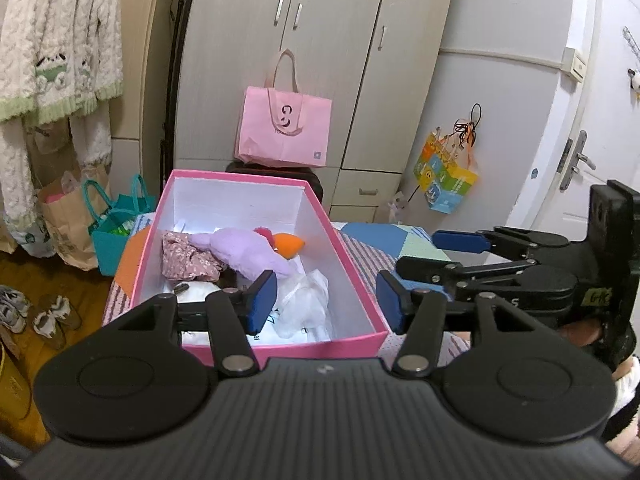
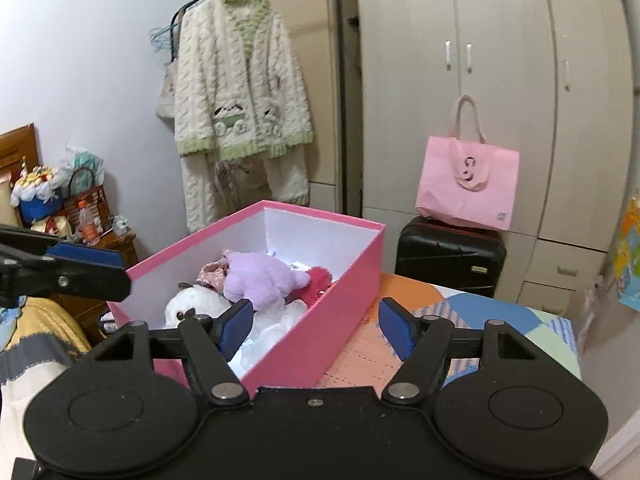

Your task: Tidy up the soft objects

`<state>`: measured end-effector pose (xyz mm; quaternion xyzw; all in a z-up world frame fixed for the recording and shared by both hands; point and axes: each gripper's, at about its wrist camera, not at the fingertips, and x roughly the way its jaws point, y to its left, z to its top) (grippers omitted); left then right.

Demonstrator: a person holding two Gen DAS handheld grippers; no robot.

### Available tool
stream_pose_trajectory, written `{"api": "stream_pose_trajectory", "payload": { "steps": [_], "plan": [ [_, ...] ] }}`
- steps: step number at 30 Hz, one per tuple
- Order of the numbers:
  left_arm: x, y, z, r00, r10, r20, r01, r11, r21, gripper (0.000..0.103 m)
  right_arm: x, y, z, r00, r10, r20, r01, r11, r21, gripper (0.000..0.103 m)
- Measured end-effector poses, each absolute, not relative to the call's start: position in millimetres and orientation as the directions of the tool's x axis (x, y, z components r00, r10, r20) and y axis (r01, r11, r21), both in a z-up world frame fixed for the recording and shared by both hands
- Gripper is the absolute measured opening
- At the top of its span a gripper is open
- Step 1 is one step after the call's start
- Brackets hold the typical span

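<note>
A pink box [image 1: 320, 350] [image 2: 340, 312] with a white inside stands open on a patchwork cover. In it lie a purple plush [image 1: 248, 250] [image 2: 256, 276] with an orange beak [image 1: 290, 245], a floral cloth [image 1: 184, 256] [image 2: 212, 274], a white plush [image 2: 192, 308], something red [image 2: 318, 284] and a clear plastic bag [image 1: 304, 304]. My left gripper [image 1: 326, 302] hovers open over the box's near end, nothing between its blue pads. My right gripper [image 2: 316, 326] is open and empty beside the box's long right wall; it also shows in the left wrist view [image 1: 436, 254].
A pink tote bag [image 1: 284, 128] rests on a black suitcase [image 2: 448, 256] against the wardrobe [image 2: 500, 60]. Fluffy pyjamas [image 2: 240, 92] hang on a rail at the left. A teal bag [image 1: 116, 228], paper bags and shoes [image 1: 48, 316] sit on the floor left of the patchwork cover [image 2: 480, 312].
</note>
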<state>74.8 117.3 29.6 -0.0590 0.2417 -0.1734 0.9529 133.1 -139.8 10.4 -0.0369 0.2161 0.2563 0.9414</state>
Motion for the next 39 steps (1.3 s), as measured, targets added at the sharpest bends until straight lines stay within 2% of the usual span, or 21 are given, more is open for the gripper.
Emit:
{"api": "stream_pose_trajectory", "payload": {
  "steps": [6, 12, 14, 16, 22, 23, 27, 31, 39],
  "plan": [
    [58.8, 107.6, 25.9, 0.856, -0.318, -0.408, 0.284, 0.948, -0.142, 0.059, 105.3, -148.4, 5.6, 0.812, 0.425, -0.399, -0.449, 0.893, 0.038, 0.087],
    [49.3, 103.0, 17.7, 0.871, -0.304, -0.387, 0.26, 0.952, -0.162, 0.068, 86.1, -162.5, 1.6, 0.849, 0.366, -0.382, -0.366, 0.928, 0.076, 0.103],
    [46.5, 99.2, 13.2, 0.885, -0.285, -0.368, 0.247, 0.958, -0.148, 0.07, 84.2, -166.3, -5.0, 0.852, 0.341, -0.397, -0.342, 0.937, 0.071, 0.103],
    [44.7, 95.0, 9.1, 0.891, -0.274, -0.362, 0.238, 0.961, -0.141, 0.071, 86.4, -169.1, -13.1, 0.846, 0.283, -0.452, -0.293, 0.955, 0.05, 0.103],
    [44.5, 81.7, 2.4, 0.89, -0.268, -0.369, 0.235, 0.963, -0.133, 0.09, 83.7, -182.0, -20.4, 0.826, 0.144, -0.544, -0.147, 0.988, 0.039, 0.103],
    [42.5, 79.2, 2.5, 0.894, -0.262, -0.364, 0.234, 0.965, -0.121, 0.095, 80.6, -184.1, -18.0, 0.827, 0.146, -0.543, -0.145, 0.988, 0.045, 0.103],
    [39.4, 70.4, 4.5, 0.904, -0.221, -0.366, 0.203, 0.975, -0.089, 0.1, 61.5, -193.2, -4.1, 0.853, 0.189, -0.487, -0.167, 0.982, 0.088, 0.103],
    [36.6, 59.1, 6.8, 0.907, -0.182, -0.379, 0.181, 0.983, -0.039, 0.101, 42.6, -193.5, 7.5, 0.885, 0.172, -0.433, -0.154, 0.985, 0.076, 0.103],
    [28.2, 51.0, 4.2, 0.908, -0.179, -0.378, 0.16, 0.984, -0.08, 0.101, 21.0, -191.2, 16.2, 0.919, 0.096, -0.381, -0.084, 0.995, 0.048, 0.103]
  ]
}}
